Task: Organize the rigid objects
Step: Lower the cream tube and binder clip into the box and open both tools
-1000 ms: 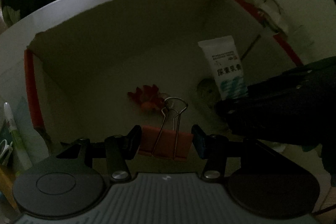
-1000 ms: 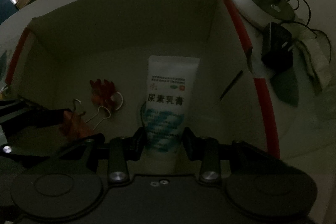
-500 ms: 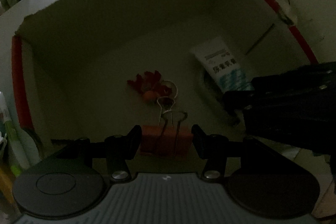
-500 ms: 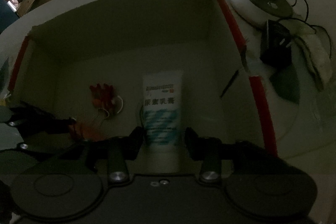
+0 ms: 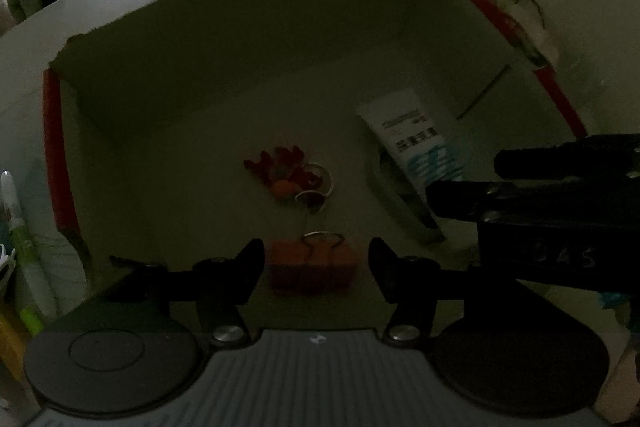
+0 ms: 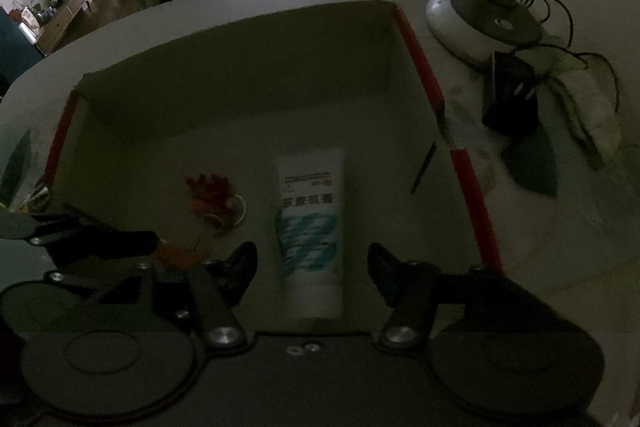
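1. Your orange binder clip (image 5: 313, 264) w/ wire handles lies on the box floor, nr front.
2. Your white tube (image 6: 311, 223), blue print, lies flat, cap toward you.
3. Red charm w/ ring (image 5: 289, 174) sits betw. them, further back.

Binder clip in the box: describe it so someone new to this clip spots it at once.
Find the open cardboard box with red-taped edges on the round table. On its floor, nearest the camera in the left wrist view, the binder clip lies between the left gripper's open jaws. It alone is a blocky orange body with wire handles, unlike the white tube.
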A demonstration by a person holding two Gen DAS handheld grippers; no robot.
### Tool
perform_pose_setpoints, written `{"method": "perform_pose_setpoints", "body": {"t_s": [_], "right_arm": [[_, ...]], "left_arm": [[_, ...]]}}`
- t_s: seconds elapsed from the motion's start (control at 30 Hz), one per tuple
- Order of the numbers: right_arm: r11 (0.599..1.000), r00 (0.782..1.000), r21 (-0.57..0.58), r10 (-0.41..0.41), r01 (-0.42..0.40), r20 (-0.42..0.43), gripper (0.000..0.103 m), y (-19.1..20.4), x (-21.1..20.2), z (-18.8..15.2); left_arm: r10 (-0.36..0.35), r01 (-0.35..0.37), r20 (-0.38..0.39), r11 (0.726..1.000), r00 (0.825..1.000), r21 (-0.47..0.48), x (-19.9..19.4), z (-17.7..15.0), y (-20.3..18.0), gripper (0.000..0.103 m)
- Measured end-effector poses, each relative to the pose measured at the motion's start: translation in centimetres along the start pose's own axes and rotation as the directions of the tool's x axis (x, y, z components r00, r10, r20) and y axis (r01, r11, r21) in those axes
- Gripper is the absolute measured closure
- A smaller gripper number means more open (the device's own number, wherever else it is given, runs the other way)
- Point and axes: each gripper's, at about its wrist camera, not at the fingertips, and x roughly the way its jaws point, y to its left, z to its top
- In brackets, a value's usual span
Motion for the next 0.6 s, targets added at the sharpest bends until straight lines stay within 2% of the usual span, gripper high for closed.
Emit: {"method": "perform_pose_setpoints", "body": {"t_s": [0.6], "right_arm": [[1.000,0.990,-0.003,0.029,-0.028,0.138,0.037,2.1,-5.9,-2.3]], "left_arm": [[-0.046,0.046,0.155,0.999,0.987,-0.001,-7.0,-2.6,0.5,0.046]]}}
